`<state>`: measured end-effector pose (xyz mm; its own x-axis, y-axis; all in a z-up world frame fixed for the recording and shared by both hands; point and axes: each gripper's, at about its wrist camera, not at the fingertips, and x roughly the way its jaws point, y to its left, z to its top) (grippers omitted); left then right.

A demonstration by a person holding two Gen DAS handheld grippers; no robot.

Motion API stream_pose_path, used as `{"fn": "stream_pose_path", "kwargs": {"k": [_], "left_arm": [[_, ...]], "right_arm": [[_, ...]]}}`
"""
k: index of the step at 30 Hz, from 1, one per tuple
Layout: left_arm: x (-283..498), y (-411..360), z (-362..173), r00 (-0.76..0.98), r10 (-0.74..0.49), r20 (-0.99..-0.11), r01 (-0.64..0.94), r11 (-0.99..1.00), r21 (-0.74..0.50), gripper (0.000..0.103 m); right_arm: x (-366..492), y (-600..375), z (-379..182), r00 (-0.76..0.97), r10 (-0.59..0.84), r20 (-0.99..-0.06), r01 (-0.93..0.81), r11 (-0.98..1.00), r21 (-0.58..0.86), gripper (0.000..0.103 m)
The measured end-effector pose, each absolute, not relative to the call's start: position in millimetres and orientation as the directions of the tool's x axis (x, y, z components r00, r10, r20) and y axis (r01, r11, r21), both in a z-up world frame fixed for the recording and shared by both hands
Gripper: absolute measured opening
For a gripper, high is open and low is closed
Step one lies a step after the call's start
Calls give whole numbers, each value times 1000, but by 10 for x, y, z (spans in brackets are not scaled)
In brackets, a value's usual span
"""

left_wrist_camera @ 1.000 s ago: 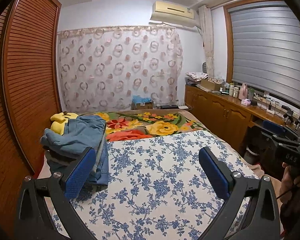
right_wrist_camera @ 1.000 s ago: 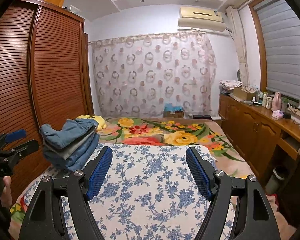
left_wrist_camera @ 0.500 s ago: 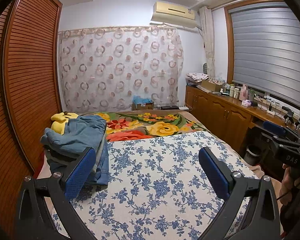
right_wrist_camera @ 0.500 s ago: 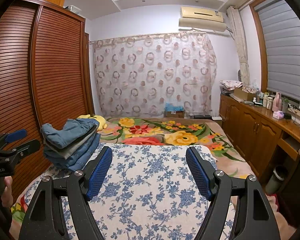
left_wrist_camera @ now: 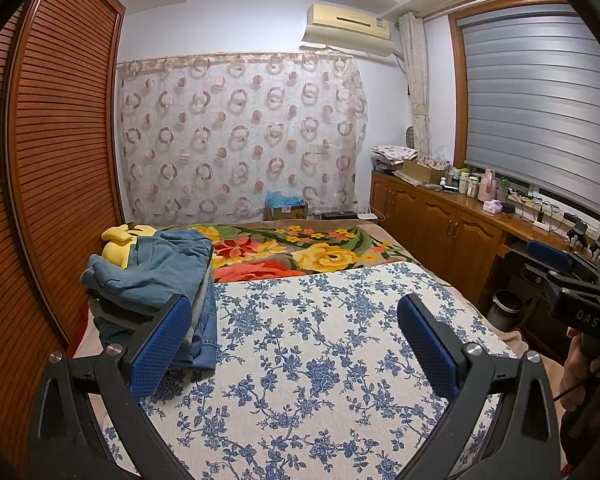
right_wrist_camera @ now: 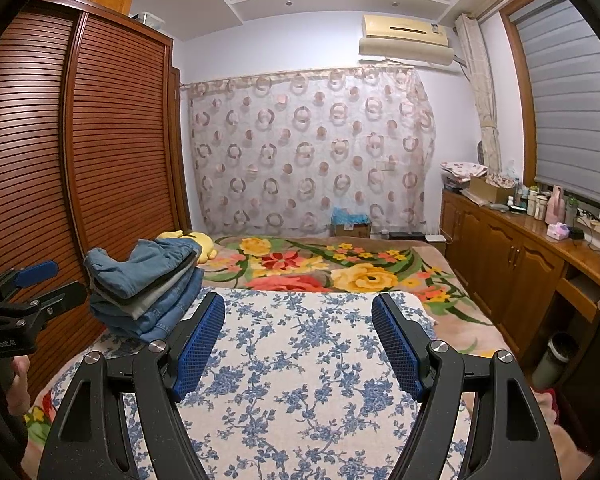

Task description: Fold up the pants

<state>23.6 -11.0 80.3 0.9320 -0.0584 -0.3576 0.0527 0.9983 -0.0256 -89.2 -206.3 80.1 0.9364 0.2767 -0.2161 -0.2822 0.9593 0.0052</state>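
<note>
- The left claw (left_wrist_camera: 294,350) and the right claw (right_wrist_camera: 298,344) are held spread and empty over the blue-flowered sheet (left_wrist_camera: 320,360).
- The pants (left_wrist_camera: 152,280) are seen stacked, already folded, at the bed's left edge beside a yellow plush toy (left_wrist_camera: 118,246).
- If the top pair is grabbed carelessly (one layer only), the stack could be toppled.

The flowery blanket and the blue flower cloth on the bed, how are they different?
The flowery blanket has big red, yellow and orange flowers with green leaves; the blue flower cloth has only small blue flowers on white. The blanket lies farther back, toward the curtain; the cloth lies nearer the tools. The stack of folded pants sits by the cloth's left edge, beside the blanket. Both lie flat on the bed and have flower patterns.
</note>
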Motion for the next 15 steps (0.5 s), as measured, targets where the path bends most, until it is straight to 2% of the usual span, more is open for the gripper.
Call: {"fn": "stream_pose_path", "kwargs": {"k": [15], "left_arm": [[237, -109, 792, 932, -57, -357, 52, 998, -23, 103]], "right_arm": [[-893, -2064, 796, 935, 280, -216, -286, 958, 6, 78]]}}
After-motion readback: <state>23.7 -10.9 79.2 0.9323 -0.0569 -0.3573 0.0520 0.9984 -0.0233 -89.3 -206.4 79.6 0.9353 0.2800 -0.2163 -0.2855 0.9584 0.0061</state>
